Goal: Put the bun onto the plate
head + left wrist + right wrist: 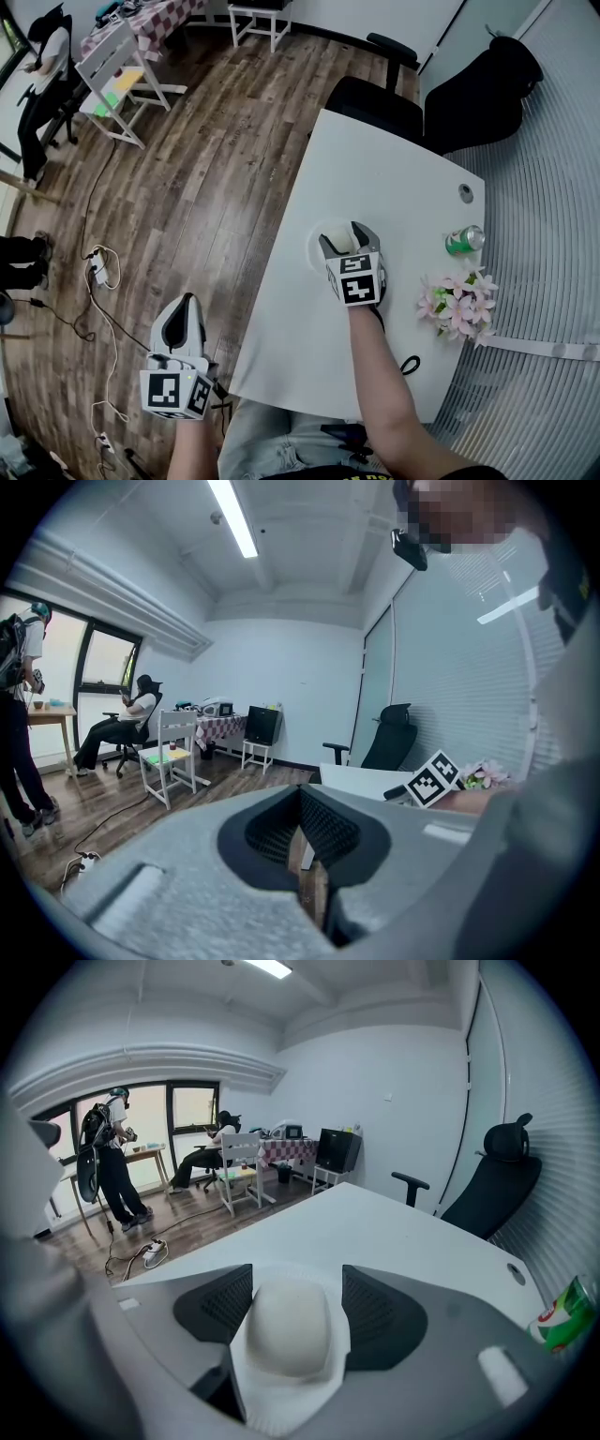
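Note:
A pale round bun point(337, 240) point(289, 1326) lies on a white paper plate point(315, 246) point(330, 1365) near the left edge of the white table point(375, 169). My right gripper point(349, 238) point(289, 1299) reaches down over the plate with its jaws wide, one dark pad on each side of the bun. A thin strip of plate shows between bun and right pad, so nothing is pressed. My left gripper point(183, 317) point(306, 844) hangs off the table's left side over the wood floor, its jaws together and empty.
A green can point(465, 240) point(564, 1314) and a bunch of pink flowers point(457, 302) sit at the table's right side. A black office chair point(380, 98) stands at the far end. Cables and a power strip point(98, 270) lie on the floor; a white chair point(117, 80) and people are farther off.

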